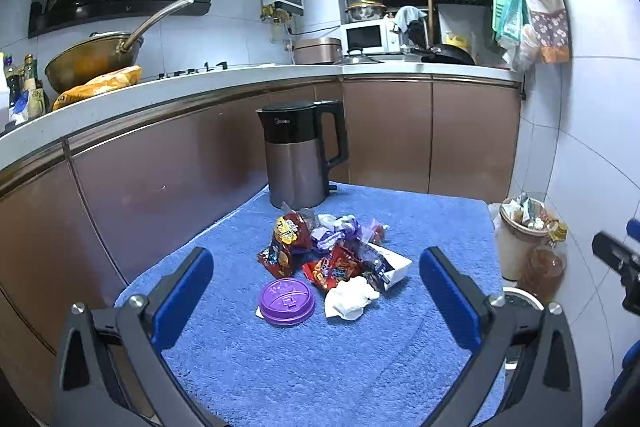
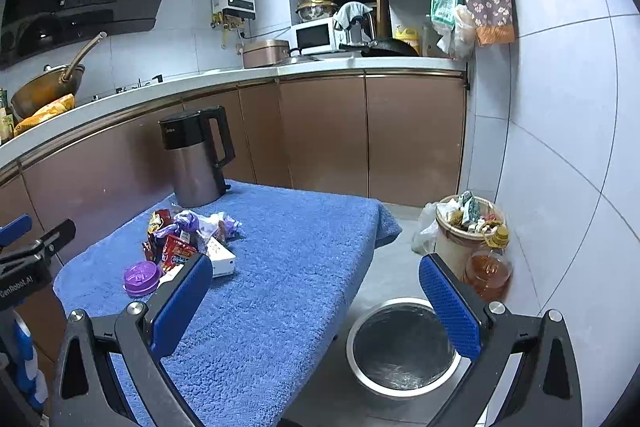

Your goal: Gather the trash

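A pile of trash lies on the blue towel (image 1: 280, 367): red snack wrappers (image 1: 286, 241), purple wrappers (image 1: 334, 233), a white box (image 1: 390, 267), a crumpled white tissue (image 1: 350, 299) and a purple cup lid (image 1: 286, 301). My left gripper (image 1: 316, 291) is open and empty, above the towel just short of the pile. My right gripper (image 2: 316, 299) is open and empty, over the towel's right edge. The pile shows to its left (image 2: 180, 247). A steel bin (image 2: 402, 347) stands open on the floor below it.
A black and steel kettle (image 1: 298, 155) stands at the towel's back. A full beige trash basket (image 2: 466, 227) and an oil bottle (image 2: 488, 267) stand by the tiled wall. Brown cabinets (image 1: 384, 131) and the counter run behind.
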